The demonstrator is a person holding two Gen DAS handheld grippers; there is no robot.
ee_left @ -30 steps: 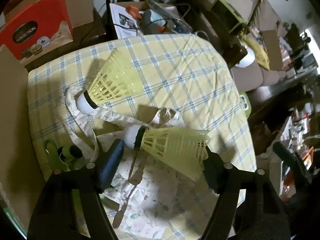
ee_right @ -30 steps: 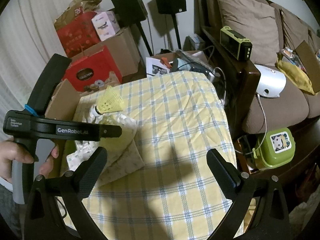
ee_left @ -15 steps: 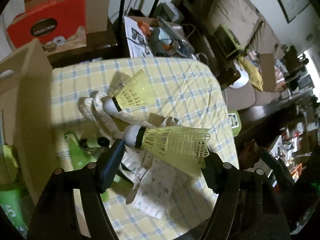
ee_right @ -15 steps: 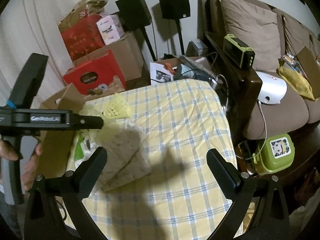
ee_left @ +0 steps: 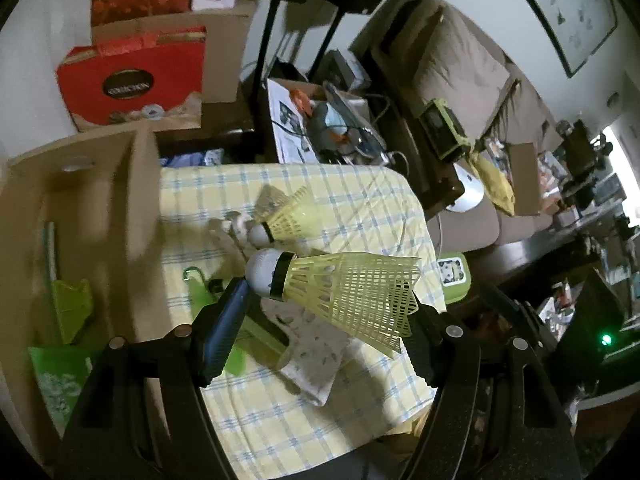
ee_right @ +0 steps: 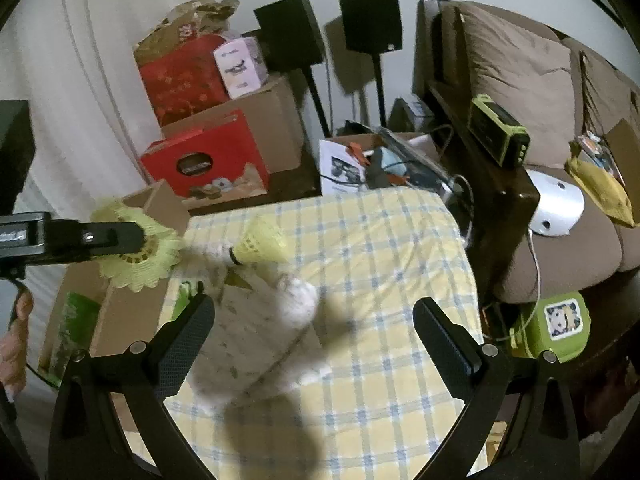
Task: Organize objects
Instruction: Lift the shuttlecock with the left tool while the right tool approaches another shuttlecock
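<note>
Left gripper [ee_left: 324, 312] fingers clamp yellow plastic-mesh shuttlecock [ee_left: 344, 292], now lifted off yellow checked counter [ee_left: 360, 200]; second shuttlecock [ee_left: 280, 220] at 12 o'clock. Right gripper [ee_right: 314, 328] fingers open, empty. Box label blurred.

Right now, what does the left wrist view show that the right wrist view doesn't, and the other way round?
Only the left wrist view shows the framed picture on the wall. Only the right wrist view shows the empty, open right gripper and a hand on the left tool's handle. Both show the left gripper holding a yellow plastic shuttlecock by cork and skirt, a second shuttlecock on the yellow checked tablecloth, and the open cardboard box.
</note>
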